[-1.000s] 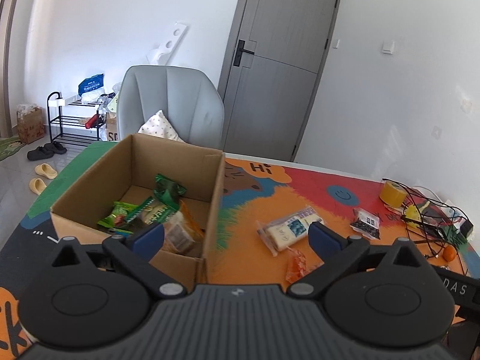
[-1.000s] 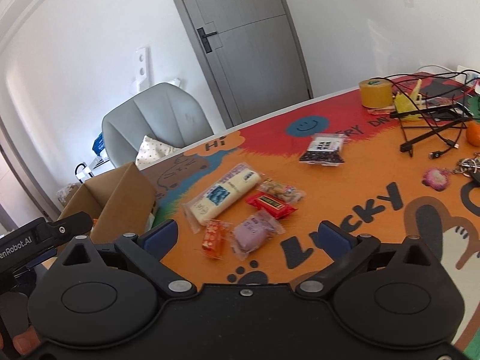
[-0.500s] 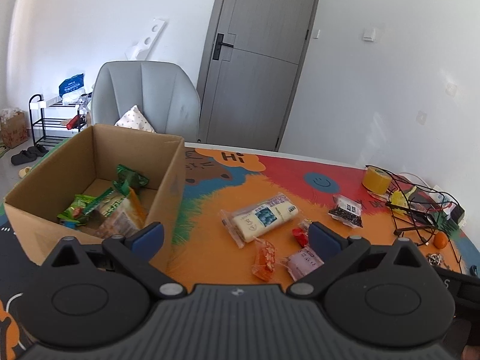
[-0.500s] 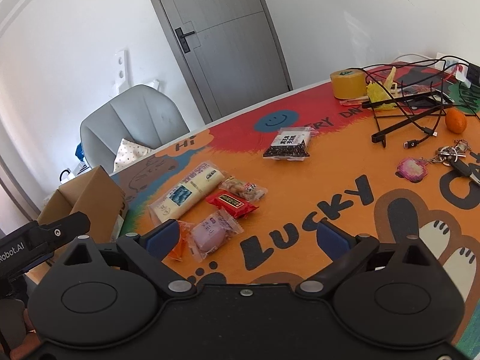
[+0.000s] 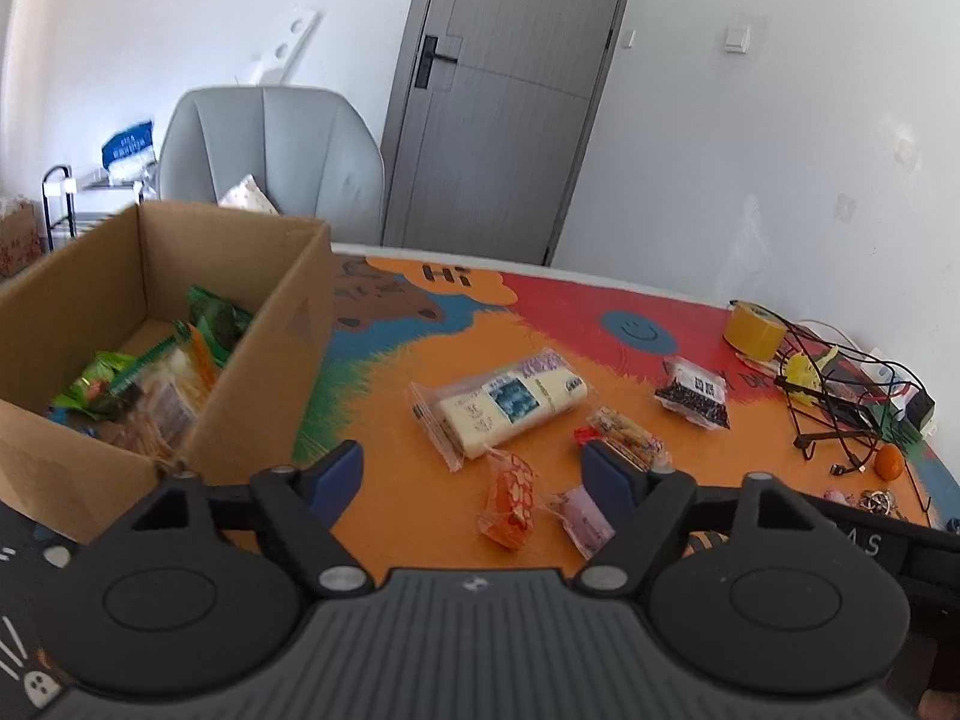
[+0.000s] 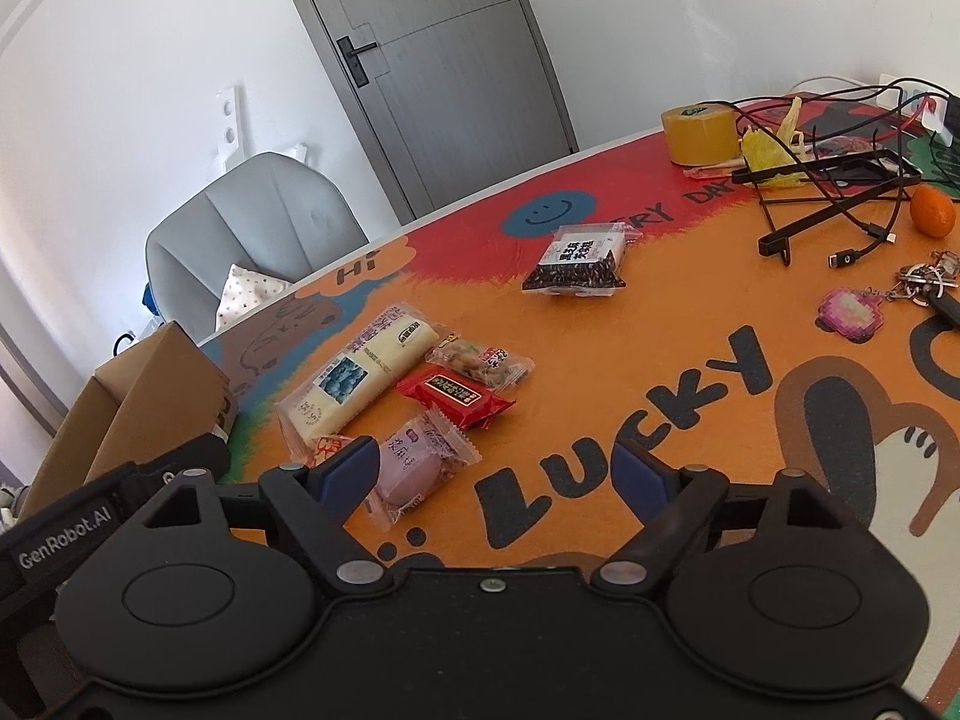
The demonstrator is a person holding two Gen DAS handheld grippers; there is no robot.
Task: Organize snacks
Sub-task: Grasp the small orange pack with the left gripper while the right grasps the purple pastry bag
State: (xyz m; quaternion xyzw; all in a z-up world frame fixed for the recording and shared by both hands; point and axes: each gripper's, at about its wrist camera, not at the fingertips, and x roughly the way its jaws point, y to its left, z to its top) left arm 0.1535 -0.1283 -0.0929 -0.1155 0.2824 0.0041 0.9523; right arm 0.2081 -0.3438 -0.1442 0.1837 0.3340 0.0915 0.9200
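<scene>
Left wrist view: the orange snack packet (image 5: 509, 498) is seen lying on the mat between the 2 spread, empty fingers of the left gripper (image 5: 472, 473), long axis pointing roughly away; the right gripper (image 6: 498, 471), also spread and empty, is judged farther off.

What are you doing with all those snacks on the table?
Someone is tidying snacks into the cardboard box, holding a hand-held gripper in each hand. Some green packets are already inside. The left hand-held gripper and right hand-held gripper are both open and hold nothing. Waiting on the table: a long white pack, red packet, pink sweet, orange sweet and dark bag.
</scene>
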